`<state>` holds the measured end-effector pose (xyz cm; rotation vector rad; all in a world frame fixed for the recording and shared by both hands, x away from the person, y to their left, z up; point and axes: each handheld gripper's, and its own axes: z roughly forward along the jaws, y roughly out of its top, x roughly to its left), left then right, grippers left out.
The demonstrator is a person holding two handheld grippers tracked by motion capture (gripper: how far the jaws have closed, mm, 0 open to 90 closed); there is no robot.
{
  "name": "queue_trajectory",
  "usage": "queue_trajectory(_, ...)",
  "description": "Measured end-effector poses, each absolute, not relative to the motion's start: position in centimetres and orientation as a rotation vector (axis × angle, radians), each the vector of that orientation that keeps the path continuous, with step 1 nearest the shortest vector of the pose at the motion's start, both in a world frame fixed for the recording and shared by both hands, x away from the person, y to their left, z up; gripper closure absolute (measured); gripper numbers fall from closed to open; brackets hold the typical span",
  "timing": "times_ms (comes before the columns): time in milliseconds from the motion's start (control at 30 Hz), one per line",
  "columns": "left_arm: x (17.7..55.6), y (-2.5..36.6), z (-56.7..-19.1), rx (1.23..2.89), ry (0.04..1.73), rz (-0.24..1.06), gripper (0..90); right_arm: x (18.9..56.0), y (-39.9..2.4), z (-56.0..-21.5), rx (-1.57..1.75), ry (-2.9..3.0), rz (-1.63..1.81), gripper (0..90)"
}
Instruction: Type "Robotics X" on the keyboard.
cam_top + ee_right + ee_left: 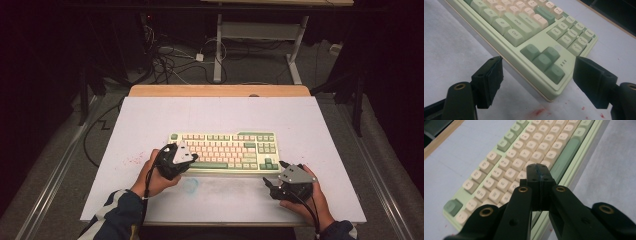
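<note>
1. A green and cream keyboard (pixel 223 151) lies near the middle of the white table (pixel 150 120), its long side running from 9 o'clock to 3 o'clock in the high view, a little nearer the person's edge than the far edge.

2. The left gripper (pixel 186 156) sits at the keyboard's 8 o'clock corner in the high view, held in the person's left hand (pixel 155 177), and reaches in over the lower left keys.

3. In the left gripper view the two black jaws are pressed together with nothing between them; their joined tips (pixel 537 173) hang over the bottom letter row, with the long green space bar (pixel 565 155) just beside them at 2 o'clock.

4. The right gripper (pixel 267 184) rests at the keyboard's 5 o'clock corner in the high view, on the table surface just off the keyboard's near edge, held by the right hand (pixel 305 200).

5. In the right gripper view its jaws stand wide apart, clamped on nothing; the keyboard's corner with the four dark green arrow keys (pixel 544 61) lies between them and beyond, at 12 o'clock, not touched by either pad.

6. Small red flecks (pixel 537 111) mark the table near that corner, and a faint blue smudge (pixel 191 185) shows between the two hands at 6 o'clock of the keyboard.
</note>
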<state>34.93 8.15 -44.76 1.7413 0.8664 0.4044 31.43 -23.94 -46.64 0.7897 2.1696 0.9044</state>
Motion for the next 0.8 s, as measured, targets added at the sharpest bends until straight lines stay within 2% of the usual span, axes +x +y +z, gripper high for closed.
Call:
queue_trajectory(467, 35.0, 5.0, -47.3, 1.88, 0.832, 0.393, 87.1, 31.5, -24.1, -46.7, 0.786, 2.173, 0.896, 25.5)
queue_trajectory(800, 35.0, 5.9, -45.5, 1.798, 0.83, 0.399, 85.0, 31.4, -24.2, -46.6, 0.785, 2.169, 0.897, 25.6)
